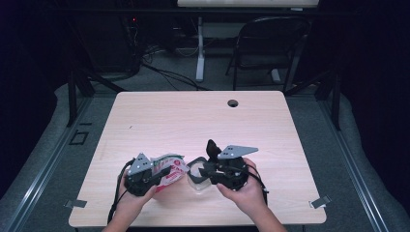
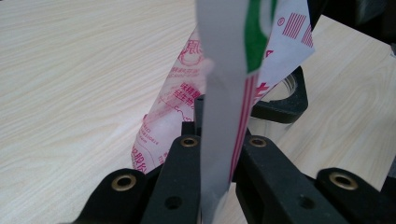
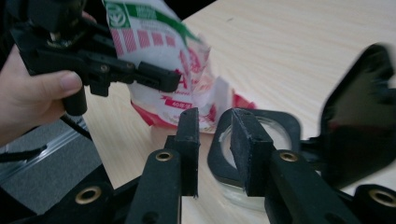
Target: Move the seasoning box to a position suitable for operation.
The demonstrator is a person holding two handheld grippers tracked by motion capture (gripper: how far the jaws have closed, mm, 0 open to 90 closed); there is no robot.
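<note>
My left gripper (image 1: 157, 175) is squeezed tight on the flat top edge of the bag (image 1: 169, 170), a white plastic bag with red and green print. I hold it up so its low corner hangs over the jar (image 1: 198, 175). The jar is a clear glass one with a black square rim, and it sits on the table (image 1: 193, 121) near my edge, between my two hands. My right gripper (image 3: 212, 135) has its jaws a little apart, with nothing between them, and they point at the jar's rim. A black lid (image 3: 359, 126) stands up just past the rim, flipped open I think, though it looks blurry. I think the job now is getting what is in the bag into the jar. To do it well, I should keep the bag's low end right above the glass mouth, keep my left grip tight so the bag cannot slip, and use my right gripper to hold the jar steady or pinch the bag's corner. I count one bag, one jar, one lid and two grippers.
</note>
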